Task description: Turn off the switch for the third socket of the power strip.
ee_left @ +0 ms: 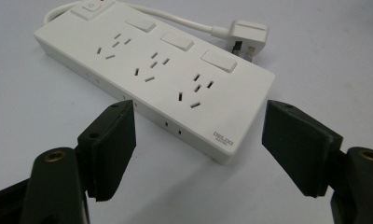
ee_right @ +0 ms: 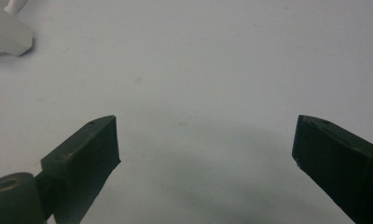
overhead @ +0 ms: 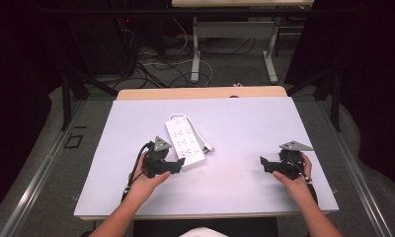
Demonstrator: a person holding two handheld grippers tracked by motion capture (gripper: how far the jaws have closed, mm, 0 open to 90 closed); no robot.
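Note:
A white power strip (overhead: 185,140) lies aslant in the middle of the white table top (overhead: 255,123), its cord looped behind it and its plug (overhead: 208,147) resting by its right side. In the left gripper view the strip (ee_left: 166,70) has three socket groups with switches, and the plug (ee_left: 247,35) lies beyond it. My left gripper (overhead: 179,164) is open at the strip's near end; its jaws (ee_left: 201,112) stand either side of that end without touching it. My right gripper (overhead: 263,163) is open over bare table at the right, holding nothing (ee_right: 207,126). The plug (ee_right: 7,30) shows far off.
The white top lies on a wooden table whose far edge (overhead: 200,93) shows behind it. Beyond stand another table's legs (overhead: 195,54) and tangled floor cables (overhead: 156,69). Dark curtains flank both sides.

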